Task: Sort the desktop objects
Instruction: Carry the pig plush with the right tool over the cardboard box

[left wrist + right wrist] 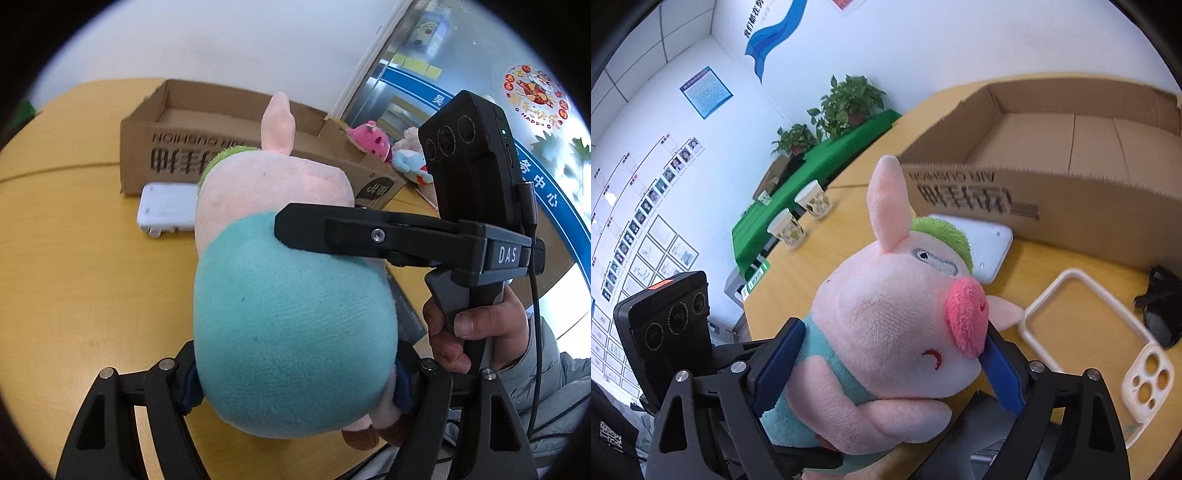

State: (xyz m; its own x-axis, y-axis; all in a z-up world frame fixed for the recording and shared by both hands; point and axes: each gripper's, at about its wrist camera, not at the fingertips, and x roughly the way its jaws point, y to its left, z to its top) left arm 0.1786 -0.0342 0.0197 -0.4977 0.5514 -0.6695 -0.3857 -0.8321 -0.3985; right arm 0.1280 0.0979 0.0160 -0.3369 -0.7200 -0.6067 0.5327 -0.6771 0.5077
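Observation:
A plush pig (291, 317) with a pink head, green hair tuft and teal body fills both views. My left gripper (295, 384) is shut on its teal lower body, blue pads pressed into both sides. My right gripper (886, 354) is shut on the pig's head (901, 317), one blue pad (779, 365) behind the neck, the other by the snout. The right gripper's arm also shows in the left wrist view (332, 229), lying across the pig. The open cardboard box (229, 147) stands behind the pig on the yellow table (74, 277).
A white flat device (982, 247) lies in front of the box. A white phone case (1089, 332) and black sunglasses (1163, 310) lie at the right. Small plush toys (388, 147) sit past the box's right end. Two paper cups (801, 218) stand at the far table edge.

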